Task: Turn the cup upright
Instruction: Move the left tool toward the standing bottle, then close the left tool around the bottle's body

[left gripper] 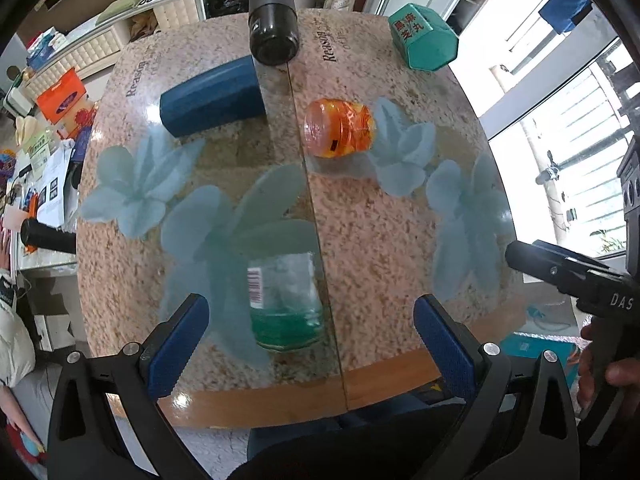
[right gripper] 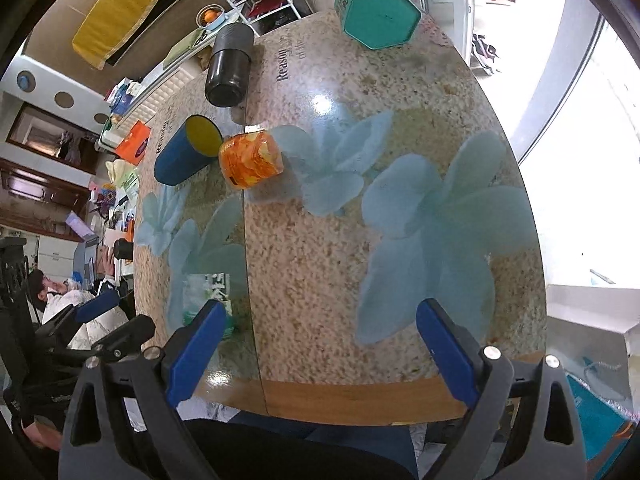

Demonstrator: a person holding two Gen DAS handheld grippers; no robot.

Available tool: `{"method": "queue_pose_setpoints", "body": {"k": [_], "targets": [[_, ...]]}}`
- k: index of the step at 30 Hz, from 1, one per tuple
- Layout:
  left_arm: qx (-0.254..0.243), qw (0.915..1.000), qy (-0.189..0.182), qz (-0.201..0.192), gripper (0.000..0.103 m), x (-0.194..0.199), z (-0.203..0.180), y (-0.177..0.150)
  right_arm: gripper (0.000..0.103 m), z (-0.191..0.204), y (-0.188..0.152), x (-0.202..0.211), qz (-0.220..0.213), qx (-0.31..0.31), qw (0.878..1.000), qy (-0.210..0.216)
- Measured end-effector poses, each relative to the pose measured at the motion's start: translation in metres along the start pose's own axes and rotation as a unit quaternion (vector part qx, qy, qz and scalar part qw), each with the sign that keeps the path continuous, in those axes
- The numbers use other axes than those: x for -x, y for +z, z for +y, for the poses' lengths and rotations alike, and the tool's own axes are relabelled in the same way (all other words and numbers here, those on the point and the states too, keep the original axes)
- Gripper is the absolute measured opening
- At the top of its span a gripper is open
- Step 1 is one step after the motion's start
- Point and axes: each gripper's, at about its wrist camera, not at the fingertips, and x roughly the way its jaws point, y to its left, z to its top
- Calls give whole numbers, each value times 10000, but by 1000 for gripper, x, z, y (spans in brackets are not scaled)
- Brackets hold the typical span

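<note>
Both grippers spread wide and empty above the table's near edge; cup on its side.

Left gripper (left gripper: 312, 336) and right gripper (right gripper: 320, 344) grip nothing. Between the left's fingers stands a clear bottle (left gripper: 286, 304) with green liquid low inside. The blue cup (right gripper: 188, 150) lies tipped at the far left of the table (right gripper: 320, 260), yellow interior showing, no contents visible. An orange jar (right gripper: 251, 158) sits just beside its mouth. Beyond are a black canister (right gripper: 229, 66) and a teal box (right gripper: 376, 10), contents not visible.
</note>
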Motion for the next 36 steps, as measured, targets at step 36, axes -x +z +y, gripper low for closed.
{"method": "queue_pose_setpoints", "body": {"k": [36], "targets": [[108,9980,228,584,103,-48,40,4,96,-2,4,-13,249,13,9996,110]]}}
